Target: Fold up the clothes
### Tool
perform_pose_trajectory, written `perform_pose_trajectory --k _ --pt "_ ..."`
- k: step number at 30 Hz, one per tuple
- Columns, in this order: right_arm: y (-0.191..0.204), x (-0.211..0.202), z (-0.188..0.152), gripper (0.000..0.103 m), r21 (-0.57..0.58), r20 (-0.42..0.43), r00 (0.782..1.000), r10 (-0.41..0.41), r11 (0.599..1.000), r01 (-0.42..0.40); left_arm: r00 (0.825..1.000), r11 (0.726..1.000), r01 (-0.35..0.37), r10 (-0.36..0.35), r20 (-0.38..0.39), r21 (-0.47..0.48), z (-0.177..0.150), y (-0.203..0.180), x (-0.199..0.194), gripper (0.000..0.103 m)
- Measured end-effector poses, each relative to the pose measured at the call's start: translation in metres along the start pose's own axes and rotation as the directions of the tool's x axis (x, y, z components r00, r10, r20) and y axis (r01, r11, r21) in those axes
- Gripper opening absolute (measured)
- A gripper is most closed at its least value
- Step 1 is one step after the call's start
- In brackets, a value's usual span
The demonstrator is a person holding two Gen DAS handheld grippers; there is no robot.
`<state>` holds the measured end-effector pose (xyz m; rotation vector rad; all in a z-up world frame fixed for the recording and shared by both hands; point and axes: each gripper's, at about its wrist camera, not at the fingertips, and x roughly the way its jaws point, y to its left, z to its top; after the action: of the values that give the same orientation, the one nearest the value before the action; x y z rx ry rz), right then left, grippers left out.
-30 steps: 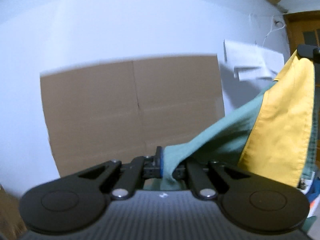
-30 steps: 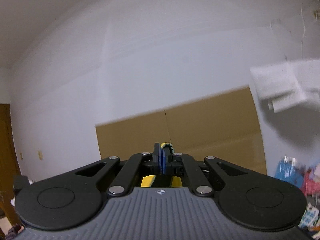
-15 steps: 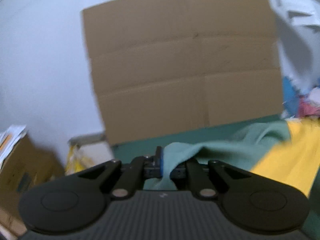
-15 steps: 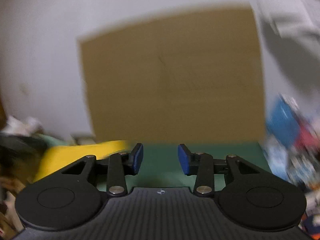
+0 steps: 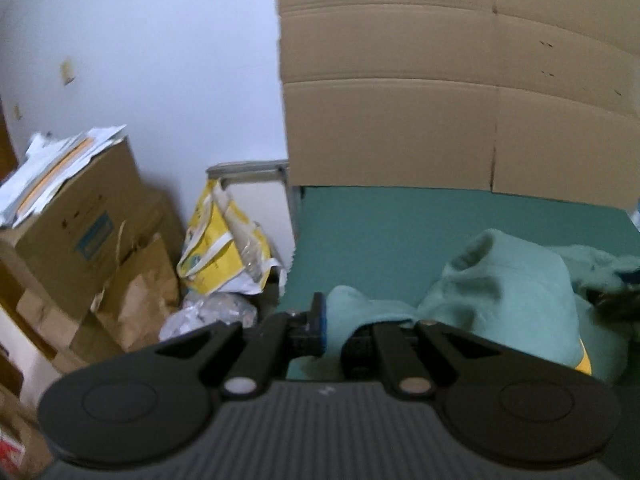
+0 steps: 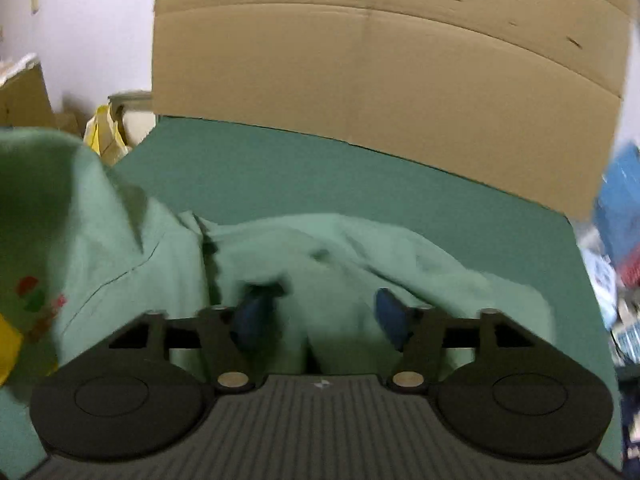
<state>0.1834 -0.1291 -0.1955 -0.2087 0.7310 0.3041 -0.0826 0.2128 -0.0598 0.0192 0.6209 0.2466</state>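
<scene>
Green garment (image 6: 340, 252) lies bunched on the green table (image 6: 280, 176), yellow panel showing at its edge (image 5: 585, 362). Left gripper (image 5: 334, 330) is pinching a fold of it at the table's 9 o'clock side. Right gripper (image 6: 320, 316) is spread wide, blue pads (image 6: 390, 316) astride a ridge of cloth, nothing clamped. My read: the step is spreading it flat. Close right on one single layer, an edge or corner if findable, then pull apart from left toward 3 o'clock. Cardboard sheet (image 6: 380, 60) stands at 12 o'clock; avoid dragging cloth into it.
</scene>
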Motion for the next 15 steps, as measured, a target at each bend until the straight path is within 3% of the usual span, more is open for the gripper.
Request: perform_pose_trajectory --k 2,5,9,13,15 --pt "-0.002 0.014 0.002 0.007 0.014 -0.026 1.000 0.012 1.000 -0.011 1.000 1.000 -0.003 0.003 0.004 -0.024 0.006 0.000 0.006 0.003" --pt "-0.028 -0.001 0.009 0.005 0.146 -0.017 0.998 0.063 0.988 -0.060 0.999 0.998 0.024 -0.022 0.032 -0.063 0.016 0.003 0.007 0.003" --pt "-0.085 -0.076 0.033 0.005 0.304 0.124 0.989 0.083 0.945 -0.118 0.990 0.998 0.052 -0.047 0.133 -0.034 0.045 0.001 -0.015 0.003" --pt "-0.138 -0.186 0.037 0.004 0.429 0.308 0.951 -0.035 0.897 -0.106 0.972 0.995 0.101 -0.100 0.212 0.004 0.073 0.007 -0.027 0.003" --pt "-0.153 -0.239 0.023 0.004 0.466 0.351 0.927 -0.129 0.883 -0.054 0.963 0.992 0.123 -0.127 0.237 0.033 0.082 0.008 -0.031 0.004"
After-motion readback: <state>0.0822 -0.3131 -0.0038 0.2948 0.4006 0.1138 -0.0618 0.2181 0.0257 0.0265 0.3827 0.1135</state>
